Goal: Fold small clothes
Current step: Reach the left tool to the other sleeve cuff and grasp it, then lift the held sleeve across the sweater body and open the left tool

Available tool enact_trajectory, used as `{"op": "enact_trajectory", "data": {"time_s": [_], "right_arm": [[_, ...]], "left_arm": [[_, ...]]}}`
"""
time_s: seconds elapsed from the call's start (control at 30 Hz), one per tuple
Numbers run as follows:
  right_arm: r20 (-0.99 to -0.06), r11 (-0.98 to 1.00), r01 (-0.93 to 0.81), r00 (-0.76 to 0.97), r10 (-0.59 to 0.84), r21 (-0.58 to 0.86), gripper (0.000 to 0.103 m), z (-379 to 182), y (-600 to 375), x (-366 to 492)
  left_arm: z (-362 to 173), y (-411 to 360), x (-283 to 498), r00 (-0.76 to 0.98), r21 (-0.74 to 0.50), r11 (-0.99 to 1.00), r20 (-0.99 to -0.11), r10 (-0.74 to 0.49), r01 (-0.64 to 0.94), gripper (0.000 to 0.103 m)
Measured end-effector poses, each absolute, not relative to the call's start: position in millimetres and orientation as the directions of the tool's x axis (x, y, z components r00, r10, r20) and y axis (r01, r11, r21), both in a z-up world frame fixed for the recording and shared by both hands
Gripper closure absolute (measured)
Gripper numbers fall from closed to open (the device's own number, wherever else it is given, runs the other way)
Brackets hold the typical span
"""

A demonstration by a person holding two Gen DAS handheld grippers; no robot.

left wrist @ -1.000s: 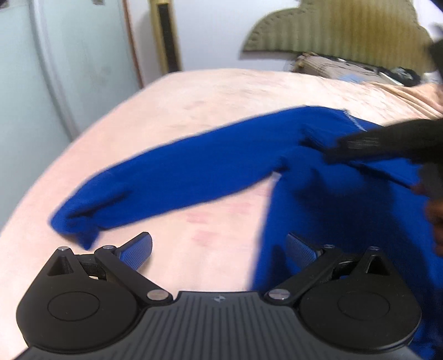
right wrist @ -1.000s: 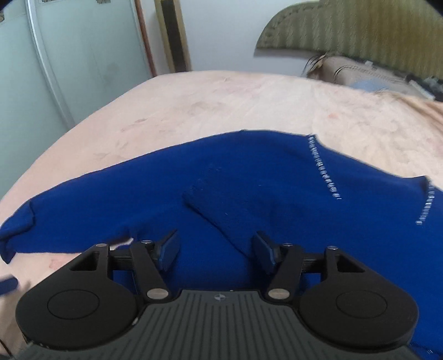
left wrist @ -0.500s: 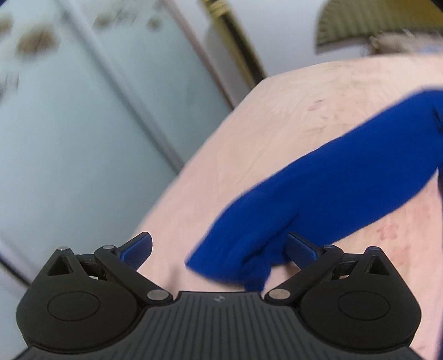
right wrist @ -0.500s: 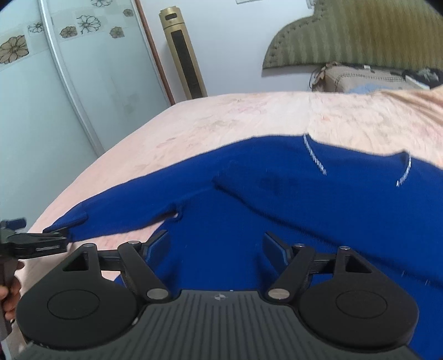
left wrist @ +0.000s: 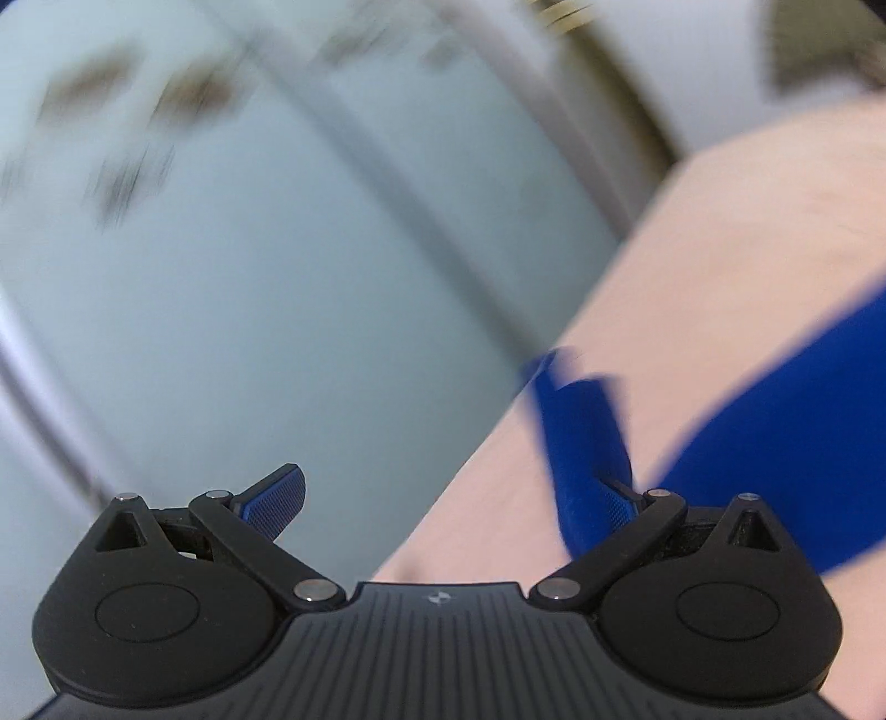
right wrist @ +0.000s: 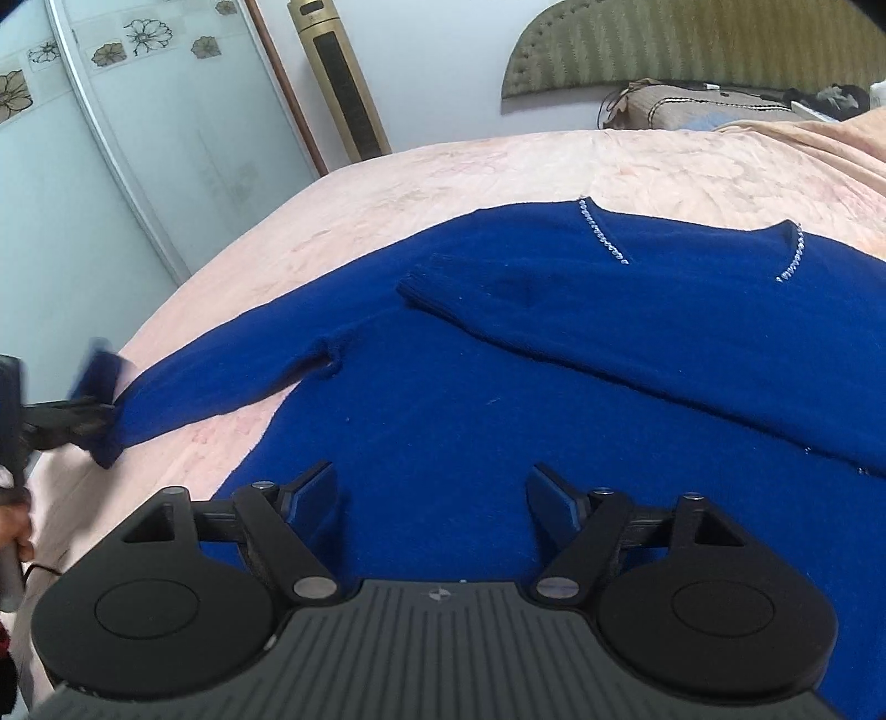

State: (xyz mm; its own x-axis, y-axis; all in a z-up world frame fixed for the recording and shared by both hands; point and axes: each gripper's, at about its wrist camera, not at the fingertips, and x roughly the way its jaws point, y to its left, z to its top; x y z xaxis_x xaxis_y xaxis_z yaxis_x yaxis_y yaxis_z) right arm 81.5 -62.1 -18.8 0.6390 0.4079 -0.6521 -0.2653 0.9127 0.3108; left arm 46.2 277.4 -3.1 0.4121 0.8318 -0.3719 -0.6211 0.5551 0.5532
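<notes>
Pale pink bedspread (right wrist: 498,166) fills the scene, with frosted sliding doors (right wrist: 138,138) bearing flower prints on the left, a gold tower fan (right wrist: 343,88) in the corner and an olive padded headboard (right wrist: 692,50) against the back wall. Spread flat across the bed lies the blue sweater (right wrist: 554,387), neckline trimmed with sparkling beads (right wrist: 603,232) toward the headboard. One sleeve is already folded across the chest, its ribbed cuff (right wrist: 421,282) lying on the body. The other sleeve (right wrist: 232,376) stretches out to the left edge of the bed.

Down at that far cuff sits the left gripper (left wrist: 443,498) (seen in the right wrist view as a dark shape at the picture's left edge, with a hand (right wrist: 14,515) on its handle). Its own view is heavily blurred, but the jaws stand wide apart, and the blue sleeve end (left wrist: 587,443) lies against the right-hand finger (left wrist: 620,504) only; nothing is pinched between the two pads.

Over the lower body of the sweater hangs the right gripper (right wrist: 432,493), tilted downward. Its jaws are opening, well spread, the blue knit showing between and beneath them but not gripped.
</notes>
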Motion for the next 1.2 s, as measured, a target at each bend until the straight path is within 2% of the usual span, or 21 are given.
{"op": "enact_trajectory", "data": {"time_s": [0.07,0.13,0.2,0.27,0.33,0.4,0.53,0.67,0.8,0.83,0.87,0.9,0.93,1.0,1.1,1.2], "right_arm": [[-0.653,0.911,-0.266,0.635,0.412,0.316,0.022,-20,-62,81],[-0.654,0.909,-0.269,0.631,0.416,0.318,0.022,-22,-61,81],[-0.655,0.907,-0.276,0.627,0.422,0.319,0.022,-23,-59,81],[-0.658,0.905,-0.284,0.622,0.425,0.316,0.022,-23,-56,82],[-0.658,0.903,-0.293,0.618,0.43,0.315,0.021,-23,-55,80],[-0.657,0.901,-0.296,0.617,0.433,0.317,0.02,-22,-56,78],[-0.661,0.904,-0.287,0.616,0.428,0.318,0.02,-22,-60,74],[-0.661,0.907,-0.278,0.621,0.422,0.318,0.019,-23,-62,71],[-0.666,0.91,-0.276,0.62,0.414,0.308,0.018,-23,-60,70],[-0.668,0.911,-0.278,0.62,0.412,0.304,0.017,-23,-59,69],[-0.669,0.911,-0.282,0.619,0.412,0.3,0.016,-23,-59,68],[-0.669,0.911,-0.285,0.619,0.412,0.297,0.015,-23,-58,68],[-0.67,0.911,-0.288,0.618,0.411,0.294,0.015,-23,-58,67],[-0.671,0.911,-0.291,0.617,0.411,0.291,0.015,-23,-58,66],[-0.671,0.911,-0.289,0.616,0.413,0.295,0.015,-22,-60,64],[-0.67,0.912,-0.29,0.618,0.411,0.291,0.015,-21,-62,63]], "left_arm": [[7,313,27,0.337,0.45,0.529,-0.44,0.832,-0.72,0.0],[18,333,5,0.343,0.333,0.541,-0.499,0.796,-0.772,0.0],[24,347,-10,0.432,0.149,0.623,-0.598,0.675,-0.768,0.0],[23,360,-20,0.54,-0.089,0.683,-0.688,0.484,-0.725,0.0],[17,368,-27,0.616,-0.295,0.663,-0.72,0.32,-0.689,0.0],[9,372,-25,0.661,-0.416,0.629,-0.719,0.215,-0.657,0.001],[-10,378,-15,0.679,-0.517,0.557,-0.725,0.118,-0.65,0.001],[-24,385,-16,0.743,-0.629,0.448,-0.656,0.133,-0.636,0.001],[-37,396,-29,0.826,-0.783,0.265,-0.536,0.173,-0.564,0.002],[-39,399,-33,0.836,-0.803,0.234,-0.519,0.178,-0.549,0.006],[-42,401,-32,0.844,-0.816,0.216,-0.507,0.177,-0.536,0.023],[-45,403,-28,0.843,-0.818,0.207,-0.512,0.163,-0.537,0.049],[-49,405,-24,0.837,-0.813,0.199,-0.528,0.145,-0.547,0.06],[-61,410,-18,0.83,-0.814,0.163,-0.548,0.099,-0.557,0.093],[-66,411,-17,0.833,-0.821,0.136,-0.547,0.089,-0.554,0.097],[-41,399,-13,0.801,-0.757,0.263,-0.574,0.169,-0.598,0.097]]}}
